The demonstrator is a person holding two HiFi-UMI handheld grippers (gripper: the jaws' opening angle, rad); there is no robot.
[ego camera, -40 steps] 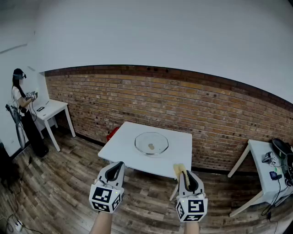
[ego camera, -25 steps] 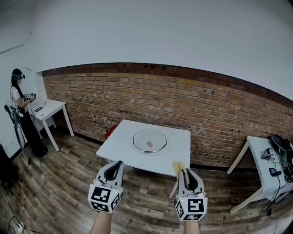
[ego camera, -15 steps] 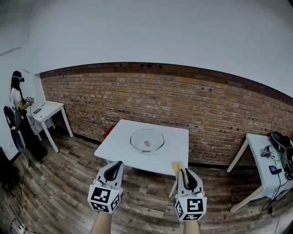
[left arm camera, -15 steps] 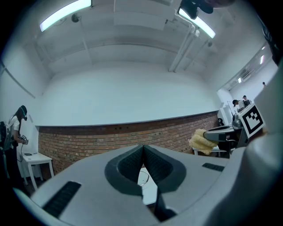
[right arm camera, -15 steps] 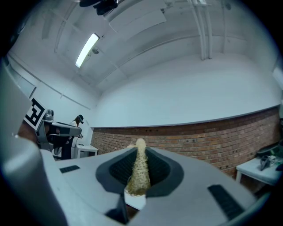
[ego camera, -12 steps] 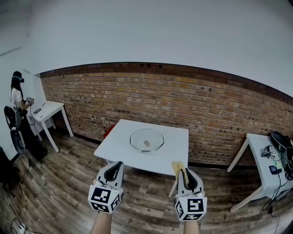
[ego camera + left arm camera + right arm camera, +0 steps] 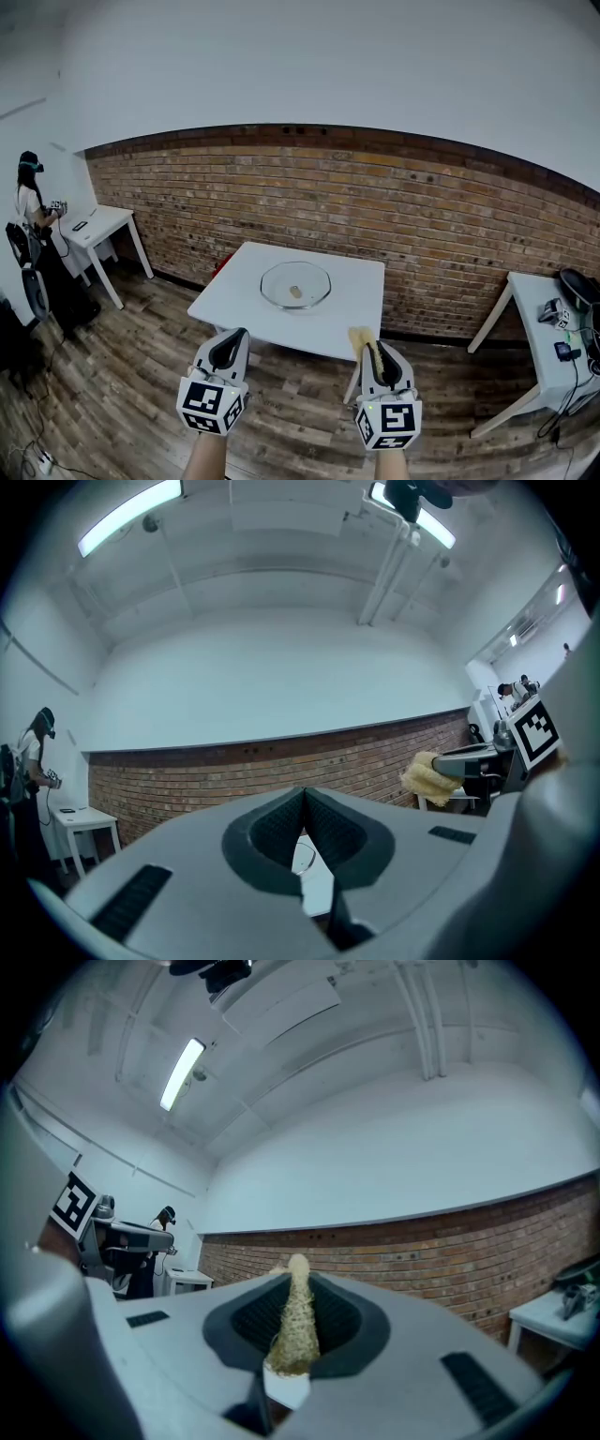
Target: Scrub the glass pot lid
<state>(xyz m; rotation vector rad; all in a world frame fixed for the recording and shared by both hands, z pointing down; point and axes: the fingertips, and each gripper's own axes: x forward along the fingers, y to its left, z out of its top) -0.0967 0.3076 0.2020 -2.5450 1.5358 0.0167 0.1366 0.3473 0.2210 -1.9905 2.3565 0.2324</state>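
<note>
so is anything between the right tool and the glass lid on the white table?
Nothing visible. The right tool, shut on a yellow scrubber, is short of the white table, with only open air and wooden floor between. The glass lid lies alone near the table's middle.

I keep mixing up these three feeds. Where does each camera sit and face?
Head view: on the person's head, facing forward and down at the glass pot lid on the white table; forearms, left gripper and right gripper show.
Left gripper view: on that gripper, looking along its shut fingers toward the brick wall.
Right gripper view: likewise; its fingers clamp the sponge.
All share the brick wall.
</note>
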